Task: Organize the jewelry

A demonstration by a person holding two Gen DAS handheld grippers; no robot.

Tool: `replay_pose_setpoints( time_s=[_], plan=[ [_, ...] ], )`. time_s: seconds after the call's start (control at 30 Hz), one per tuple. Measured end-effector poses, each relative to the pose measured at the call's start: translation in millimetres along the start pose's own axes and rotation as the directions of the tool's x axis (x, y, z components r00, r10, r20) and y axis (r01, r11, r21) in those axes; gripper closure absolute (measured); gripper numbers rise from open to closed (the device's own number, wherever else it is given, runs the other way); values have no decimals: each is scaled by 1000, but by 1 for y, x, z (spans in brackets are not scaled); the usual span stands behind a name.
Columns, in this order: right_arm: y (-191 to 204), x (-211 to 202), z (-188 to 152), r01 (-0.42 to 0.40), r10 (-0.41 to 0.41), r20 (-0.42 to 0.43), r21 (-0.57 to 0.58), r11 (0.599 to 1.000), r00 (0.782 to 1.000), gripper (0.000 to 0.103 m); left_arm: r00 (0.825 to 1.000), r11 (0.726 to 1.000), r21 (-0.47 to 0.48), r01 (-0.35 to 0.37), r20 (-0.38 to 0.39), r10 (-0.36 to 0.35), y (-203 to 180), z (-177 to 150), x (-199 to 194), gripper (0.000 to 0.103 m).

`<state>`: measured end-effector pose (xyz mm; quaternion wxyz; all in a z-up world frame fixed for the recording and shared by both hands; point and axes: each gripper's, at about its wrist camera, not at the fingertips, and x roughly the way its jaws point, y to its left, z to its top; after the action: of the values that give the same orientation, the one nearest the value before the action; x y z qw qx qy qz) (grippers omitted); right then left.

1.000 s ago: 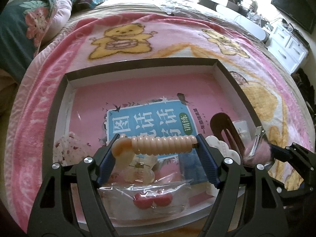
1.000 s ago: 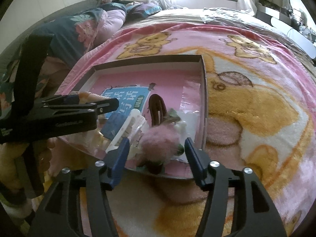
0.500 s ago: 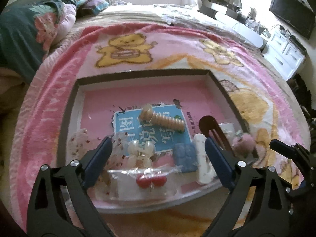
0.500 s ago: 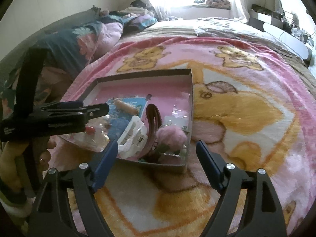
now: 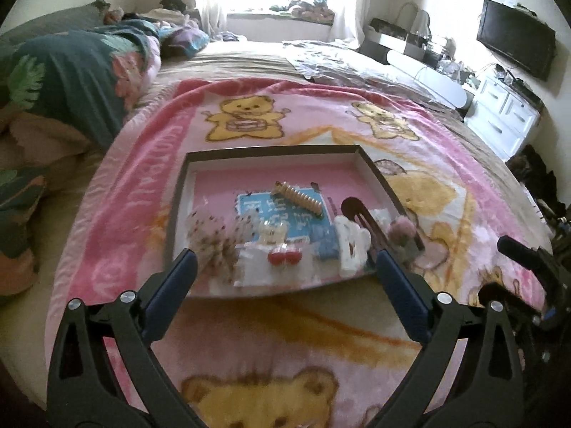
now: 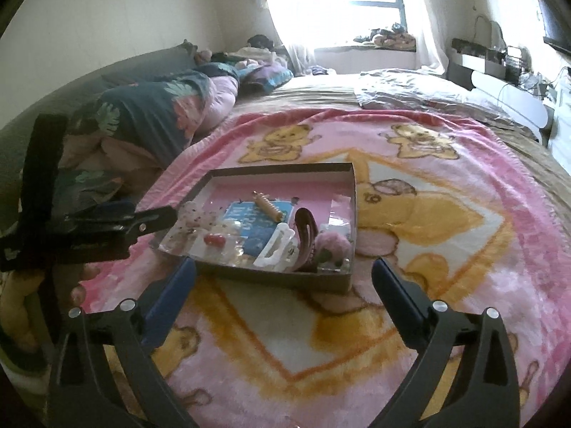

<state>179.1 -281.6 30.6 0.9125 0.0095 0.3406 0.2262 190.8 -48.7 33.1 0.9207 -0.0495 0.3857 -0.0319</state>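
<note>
A shallow dark-rimmed box (image 5: 371, 167) (image 6: 285, 169) lies on the pink bear blanket. Inside are a beige ribbed hair clip (image 5: 299, 198) (image 6: 267, 207), a white claw clip (image 5: 351, 239) (image 6: 276, 249), a brown snap clip (image 5: 360, 214) (image 6: 307, 230), a pink fluffy hair tie (image 5: 401, 230) (image 6: 333, 244) and red beads in a clear bag (image 5: 283, 256) (image 6: 214, 239). My left gripper (image 5: 284, 262) hovers before the box's near edge, jaws opening, nothing between them. My right gripper (image 6: 283, 267) hangs likewise at the near right corner, jaws opening and empty.
The blanket (image 5: 249, 321) spreads over a wide bed. Piled dark floral bedding (image 5: 71, 82) lies at the left. A white dresser (image 5: 506, 121) and wall TV (image 5: 517, 42) stand at the right. A bright window (image 6: 357, 0) is at the far end.
The left gripper let go of the beige clip and the right let go of the pink hair tie. Both widened and drew back and up from the box.
</note>
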Motion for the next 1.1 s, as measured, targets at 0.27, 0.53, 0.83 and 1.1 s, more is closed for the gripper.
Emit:
replay_pose_setpoints(
  time_s=[0.27,0.53,0.83,1.1],
  plan=[
    [7,-23,-28,35,-35,-8,-9,999,999,4,999,1000,3,11,37,-11,2,-45,-34,9],
    [16,-35,-50,54,-54,7,-7,999,999,4,999,1000,-14,-2,45,3,3,-75,-47,9],
    [32,-43,-61,33,-32,13,-21,999,999,4,999,1000,-22,-6,45,7,5,-88,-55,9],
    [40,-46,-63,21,-21,5,-28,999,1000,4,999,1000,-21,7,44,-6,3,-89,-59,9]
  ],
)
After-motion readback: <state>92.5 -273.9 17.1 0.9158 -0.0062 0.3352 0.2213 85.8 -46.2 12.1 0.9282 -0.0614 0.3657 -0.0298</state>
